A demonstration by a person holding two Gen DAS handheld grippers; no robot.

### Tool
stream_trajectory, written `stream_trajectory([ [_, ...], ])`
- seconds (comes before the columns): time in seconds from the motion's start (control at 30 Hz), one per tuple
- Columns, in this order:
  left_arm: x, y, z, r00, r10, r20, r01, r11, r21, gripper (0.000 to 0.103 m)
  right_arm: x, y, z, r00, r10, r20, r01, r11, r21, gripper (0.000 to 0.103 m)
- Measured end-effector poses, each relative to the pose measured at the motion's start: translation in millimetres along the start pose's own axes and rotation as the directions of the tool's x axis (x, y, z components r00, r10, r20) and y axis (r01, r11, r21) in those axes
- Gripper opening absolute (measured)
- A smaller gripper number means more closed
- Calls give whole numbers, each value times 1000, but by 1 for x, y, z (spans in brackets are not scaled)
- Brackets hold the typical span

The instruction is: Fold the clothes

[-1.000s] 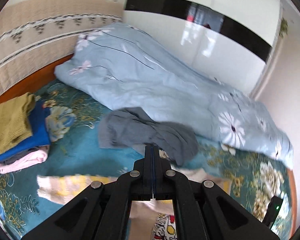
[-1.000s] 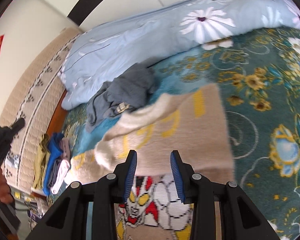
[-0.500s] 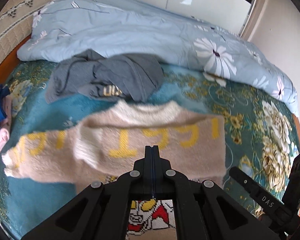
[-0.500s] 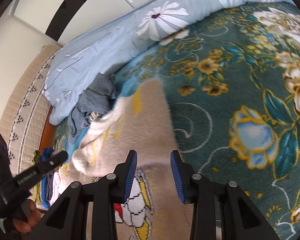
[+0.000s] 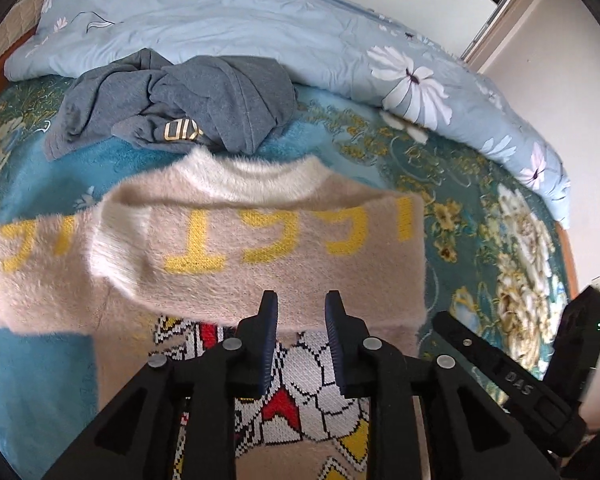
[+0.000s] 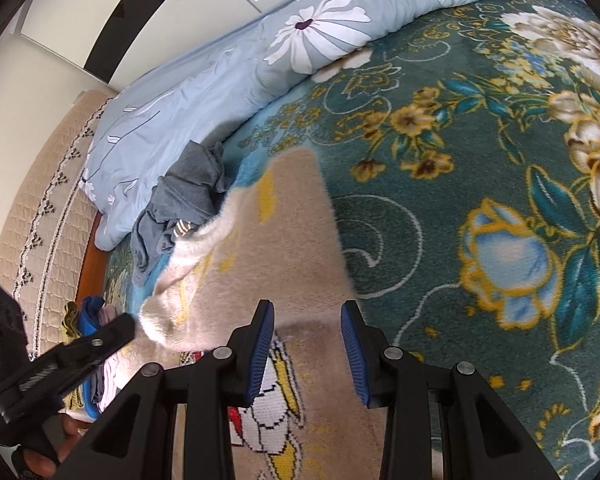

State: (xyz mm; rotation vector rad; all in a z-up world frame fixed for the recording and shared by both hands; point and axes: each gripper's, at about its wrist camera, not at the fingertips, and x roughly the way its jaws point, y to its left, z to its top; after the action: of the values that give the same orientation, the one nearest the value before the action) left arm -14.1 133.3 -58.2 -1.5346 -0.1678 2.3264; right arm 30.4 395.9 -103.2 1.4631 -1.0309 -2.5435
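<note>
A fluffy beige sweater with yellow letters and a cartoon figure lies flat on the bed, one sleeve folded across its chest. My left gripper hovers over the folded sleeve's near edge. Its jaws are opening and nothing is pinched between them. My right gripper stands open above the sweater near its right edge, gripping nothing. A crumpled grey garment lies just beyond the sweater's collar.
A light blue floral duvet is bunched along the far side by the wardrobe. The teal flowered blanket covers the bed. A pile of folded clothes sits at the left, by the padded headboard. A hand holds the left gripper.
The left gripper came down toward the sweater and its jaws went from shut to apart. The sleeve it carried across now lies on the chest. The right gripper shifted slightly.
</note>
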Motion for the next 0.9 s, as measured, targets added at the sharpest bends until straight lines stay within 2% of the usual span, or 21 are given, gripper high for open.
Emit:
stream_trajectory([
  [0.07,-16,12,2,999,16,30,-16,1000,6,28,-2,4,2,1000,12,6,-12,1000,7,38],
  [0.17,-42,50,3,991,99,93,-96,995,-40,30,-5,11,6,999,49,17,-50,999,14,37],
  [0.27,-54,101,-3,983,147,110,-127,976,-176,30,-4,20,6,996,92,10,-92,996,20,37],
  [0.37,-60,151,-14,979,175,106,-133,938,-320,30,5,27,4,991,134,-23,-133,990,46,38],
  [0.5,-58,190,-32,981,172,91,-114,887,-447,30,16,37,5,989,137,-49,-134,989,59,40],
  [0.57,-58,210,-40,984,153,89,-84,847,-525,30,21,42,5,988,138,-61,-134,989,67,40],
  [0.6,-61,225,-45,986,124,113,-32,798,-602,30,23,45,5,988,138,-67,-134,989,67,40],
  [0.63,-63,241,-51,985,98,144,26,735,-677,30,24,48,4,988,135,-71,-131,990,56,40],
  [0.7,-68,275,-64,980,96,176,84,603,-793,30,25,56,2,989,127,-78,-125,992,33,40],
  [0.8,-73,318,-80,975,142,171,95,427,-899,38,26,63,-1,990,113,-88,-112,994,14,40],
  [0.9,-67,353,-104,972,132,196,162,232,-959,43,28,67,-4,991,91,-96,-91,996,2,40],
])
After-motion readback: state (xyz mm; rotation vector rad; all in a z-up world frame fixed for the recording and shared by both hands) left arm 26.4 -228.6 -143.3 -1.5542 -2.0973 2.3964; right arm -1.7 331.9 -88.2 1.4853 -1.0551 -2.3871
